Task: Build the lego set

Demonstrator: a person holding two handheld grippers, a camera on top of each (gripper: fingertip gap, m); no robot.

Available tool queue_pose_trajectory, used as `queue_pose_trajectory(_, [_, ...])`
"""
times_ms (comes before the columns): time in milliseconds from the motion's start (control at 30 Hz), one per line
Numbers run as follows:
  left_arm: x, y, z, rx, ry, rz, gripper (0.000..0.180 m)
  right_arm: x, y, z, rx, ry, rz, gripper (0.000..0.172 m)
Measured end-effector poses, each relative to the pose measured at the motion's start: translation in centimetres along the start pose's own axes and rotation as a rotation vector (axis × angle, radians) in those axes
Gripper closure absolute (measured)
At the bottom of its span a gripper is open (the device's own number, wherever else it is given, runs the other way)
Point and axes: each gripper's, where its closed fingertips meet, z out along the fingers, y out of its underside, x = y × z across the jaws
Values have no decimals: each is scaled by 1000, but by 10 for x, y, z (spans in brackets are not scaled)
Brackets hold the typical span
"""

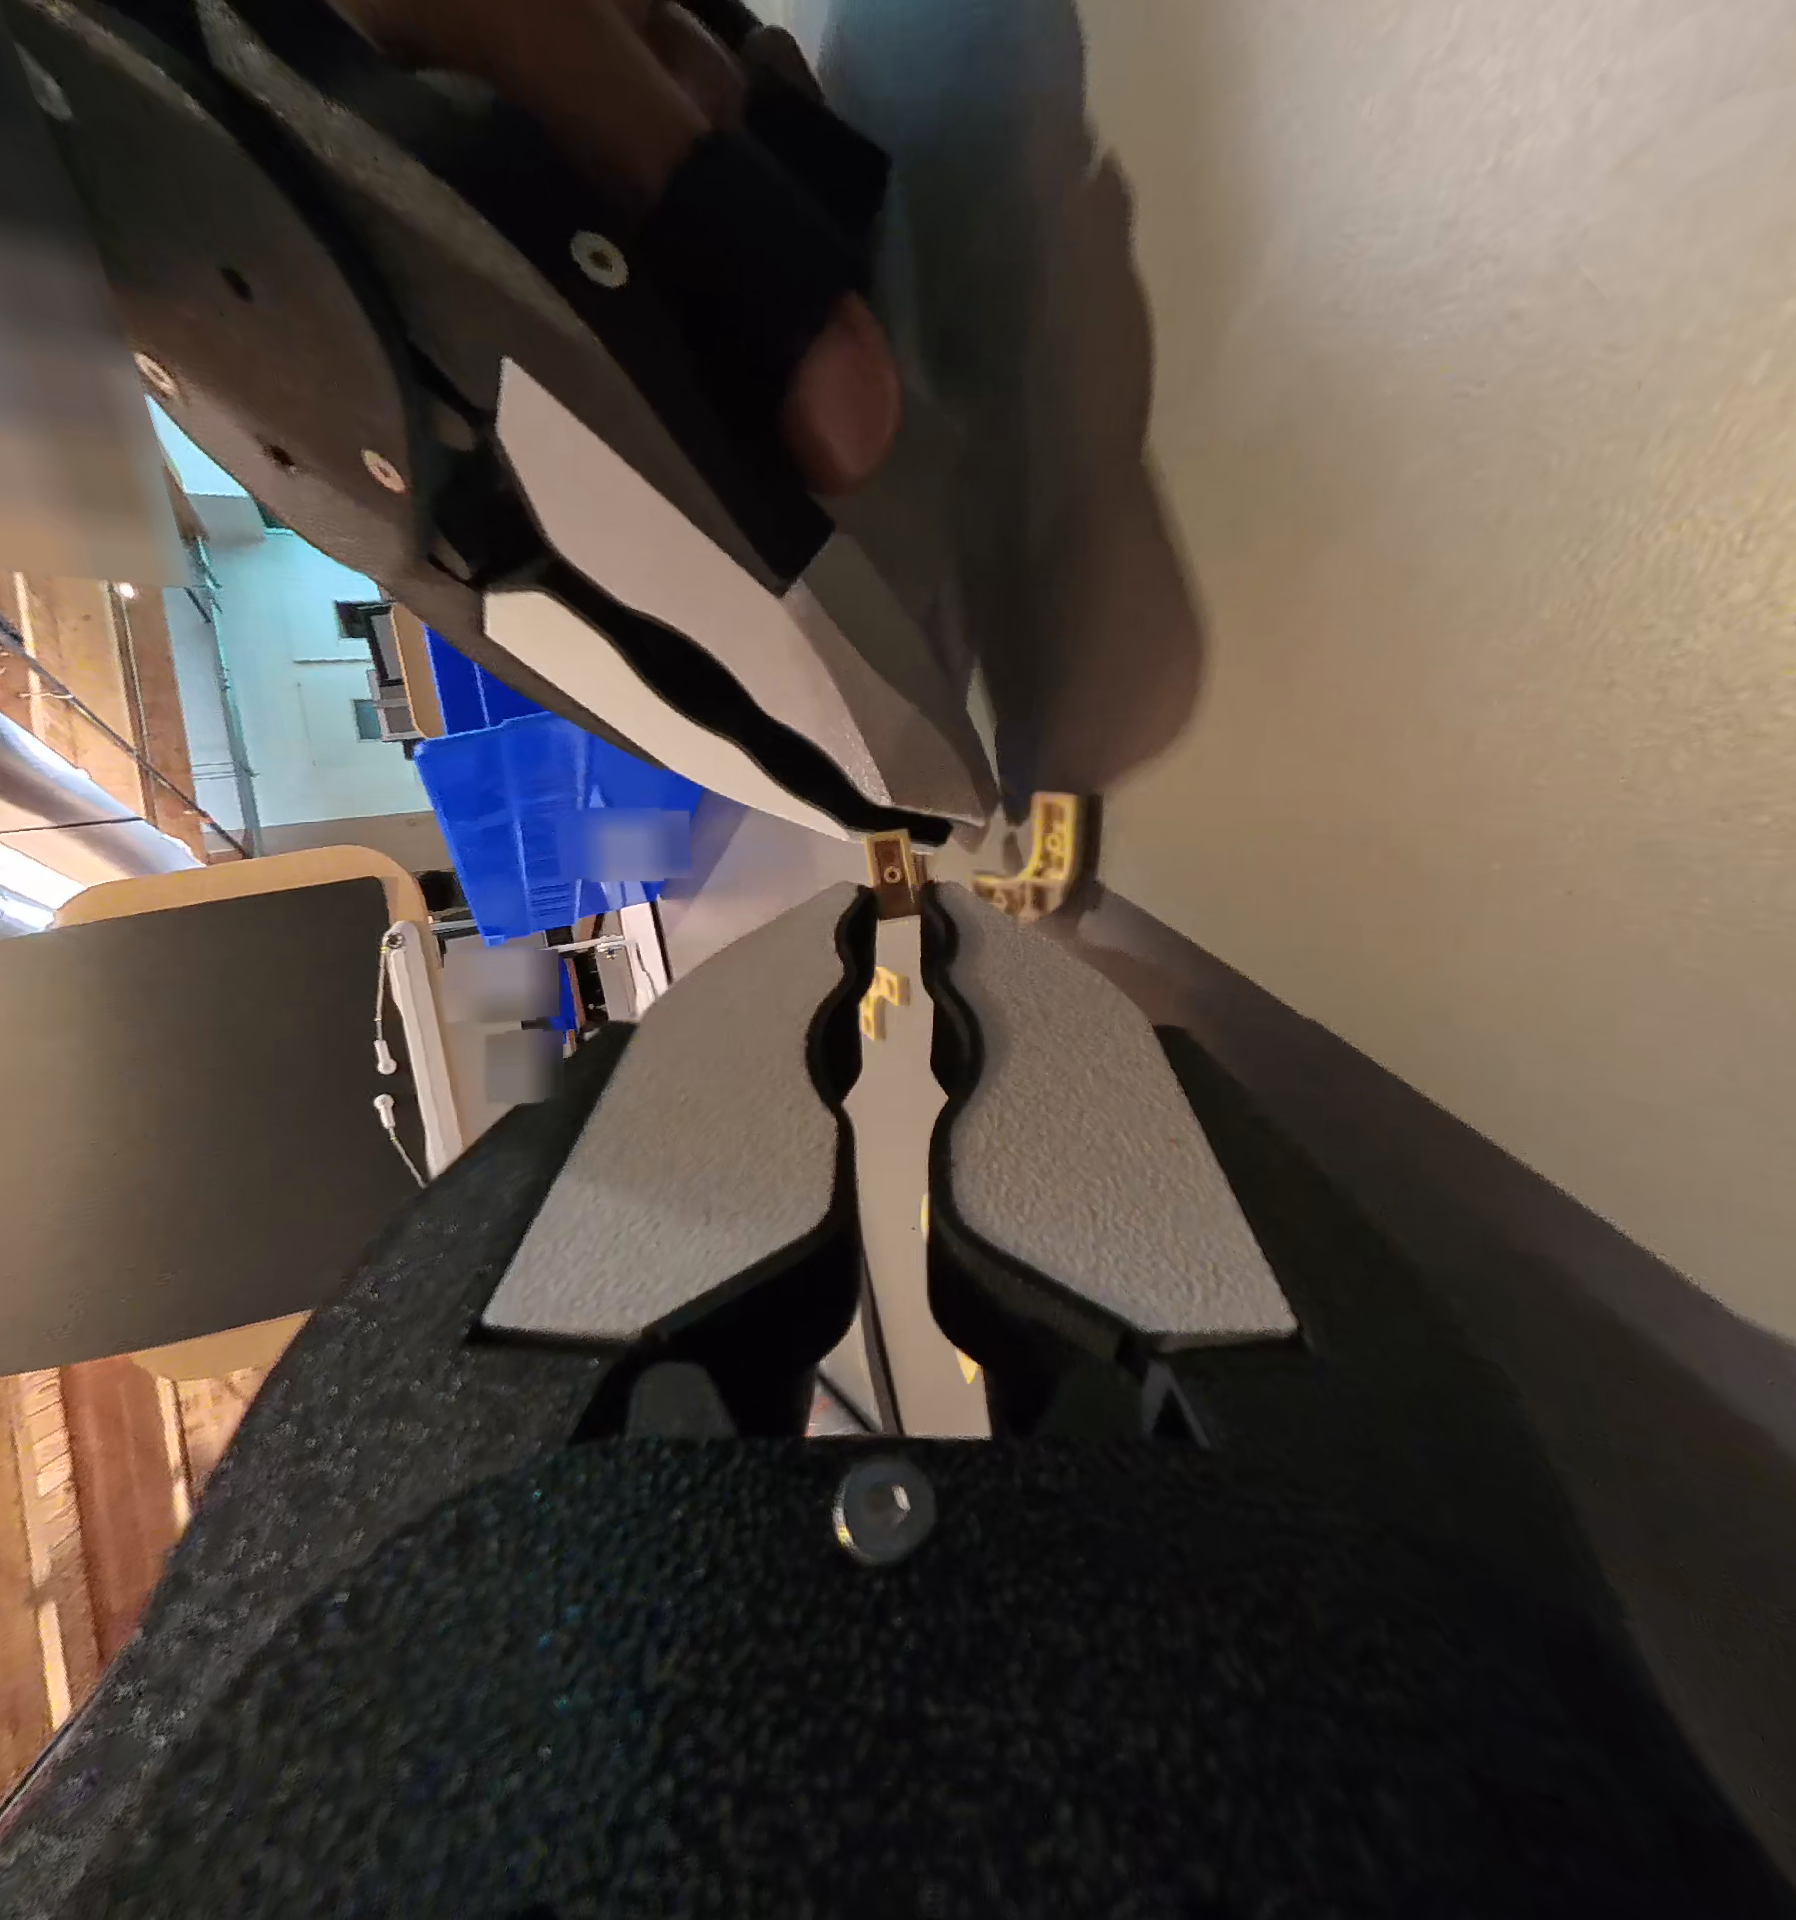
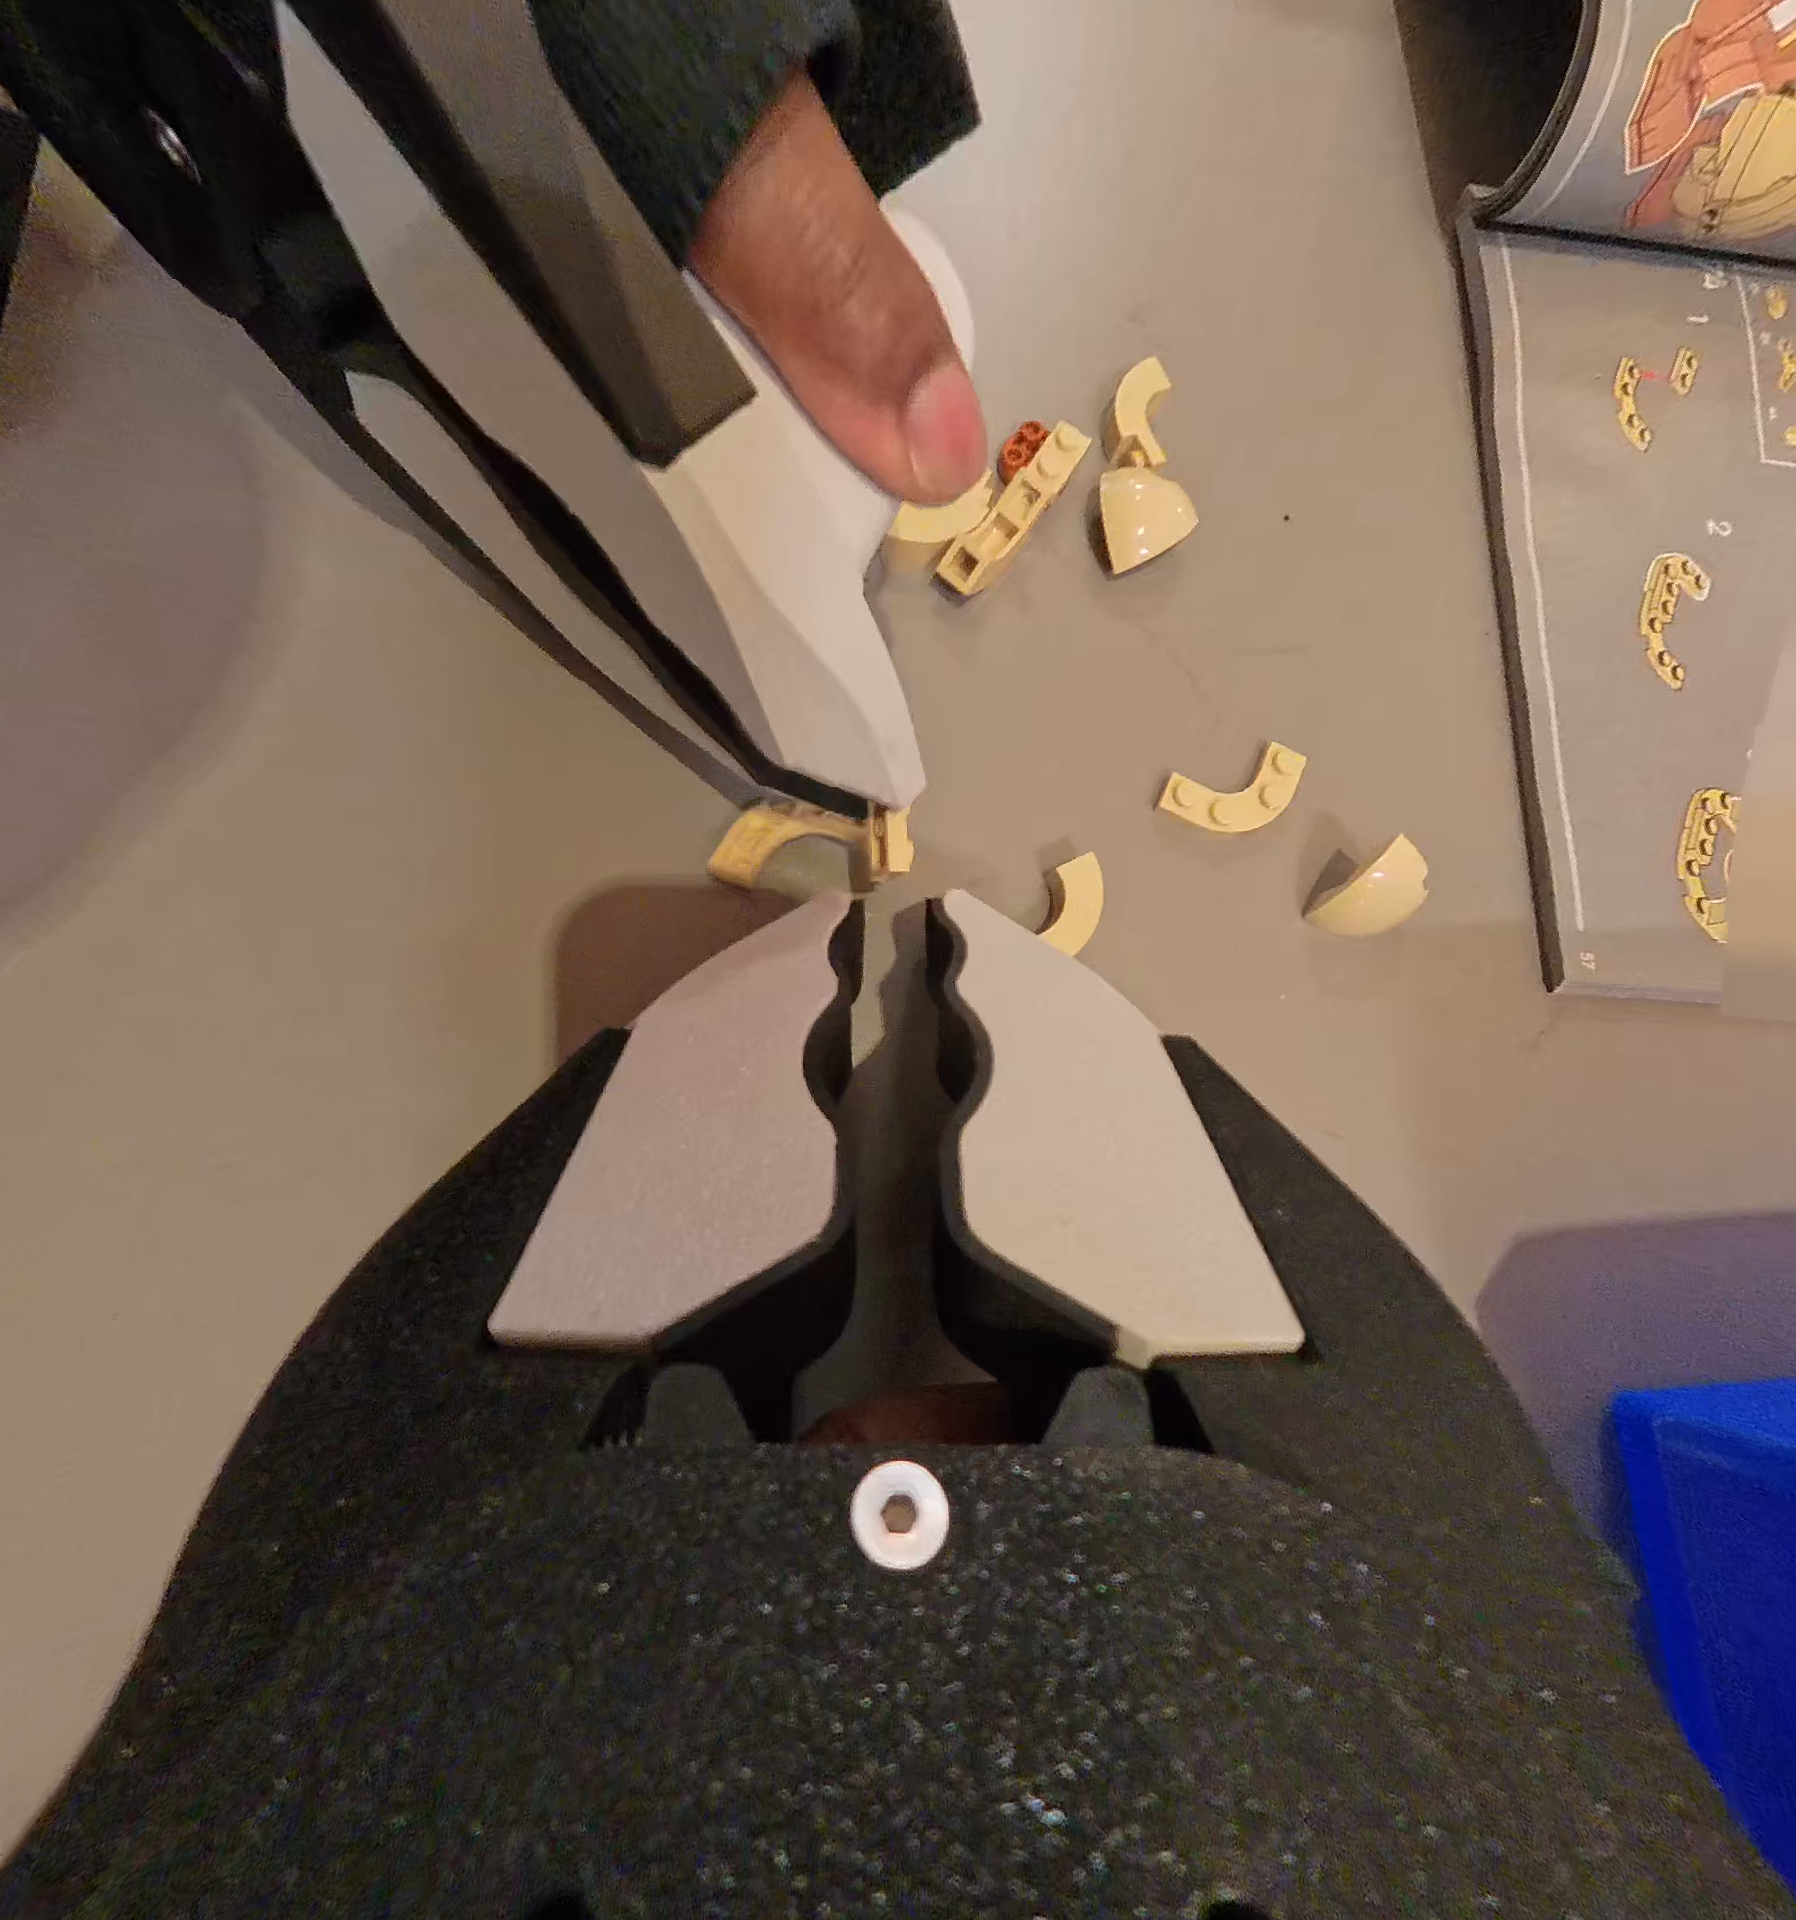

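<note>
Grey table filling right wrist view; tan bricks scattered upper right, booklet at right edge, blue bin lower right. Curved plate and dome lying right of centre.

My left claw pinching small tan piece at mid-frame, pads pressing on its sides.

My right claw standing narrowly open, gripping nothing, tips just below tan arch held in other claw.

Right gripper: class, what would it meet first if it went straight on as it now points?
Most likely the tan curved brick just beyond its tips, held in the left gripper's jaws; depth is unclear.
</note>
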Motion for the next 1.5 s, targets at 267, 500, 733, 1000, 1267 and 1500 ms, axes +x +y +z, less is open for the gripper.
queue_pose_trajectory(267, [4,8,-8,25,55,-90,172,-10,-1,1,4,-35,-63,152])
queue_pose_trajectory(500, [15,10,-15,77,114,-53,172,-14,-5,5,-2,-59,-73,147])
queue_pose_trajectory(733, [20,14,-21,119,131,-31,173,-18,-15,6,27,-140,-88,146])
queue_pose_trajectory(1000, [21,13,-26,165,142,-51,173,-19,-16,13,-34,-210,-91,150])
queue_pose_trajectory(1267, [27,12,-24,173,172,-64,173,-21,-15,11,-70,-156,-93,156])
queue_pose_trajectory(1500, [28,10,-22,199,187,-104,172,-21,-13,5,-18,-94,-88,172])
